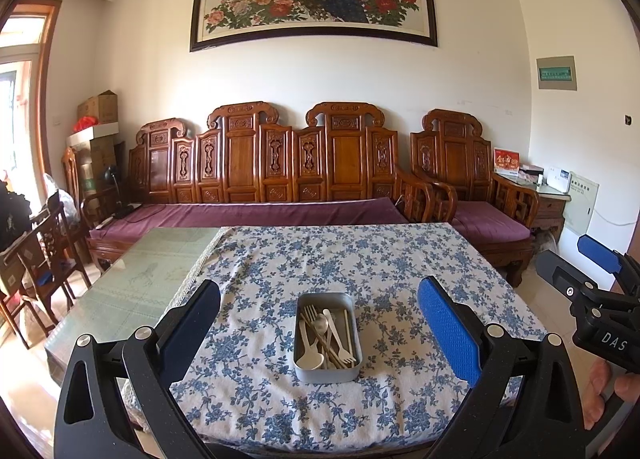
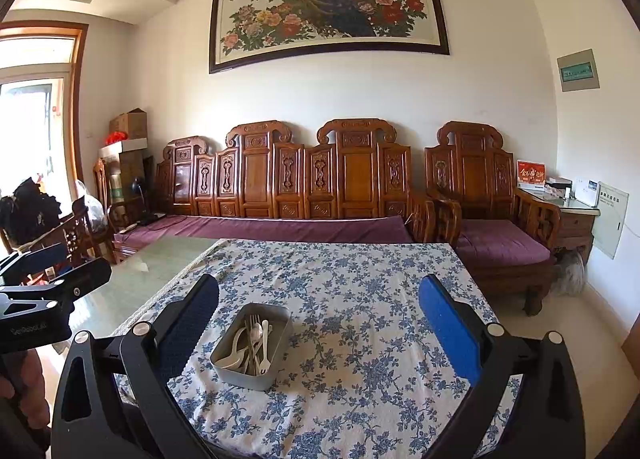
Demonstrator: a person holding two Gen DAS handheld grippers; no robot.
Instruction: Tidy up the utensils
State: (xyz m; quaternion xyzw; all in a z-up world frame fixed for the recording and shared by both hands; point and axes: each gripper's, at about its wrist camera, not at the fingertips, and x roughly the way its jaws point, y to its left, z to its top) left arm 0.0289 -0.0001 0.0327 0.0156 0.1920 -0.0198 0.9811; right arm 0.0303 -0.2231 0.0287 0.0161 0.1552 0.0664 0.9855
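A grey metal tin sits on the blue-flowered tablecloth. It holds several utensils: spoons, forks and chopsticks. My left gripper is open and empty, held above the near table edge with the tin between its fingers in view. My right gripper is open and empty; the tin with its utensils shows left of centre. The right gripper also shows at the right edge of the left wrist view. The left gripper shows at the left edge of the right wrist view.
The cloth covers the right part of a glass-topped table. A carved wooden sofa with purple cushions stands behind it, an armchair to the right. Wooden chairs stand at the left.
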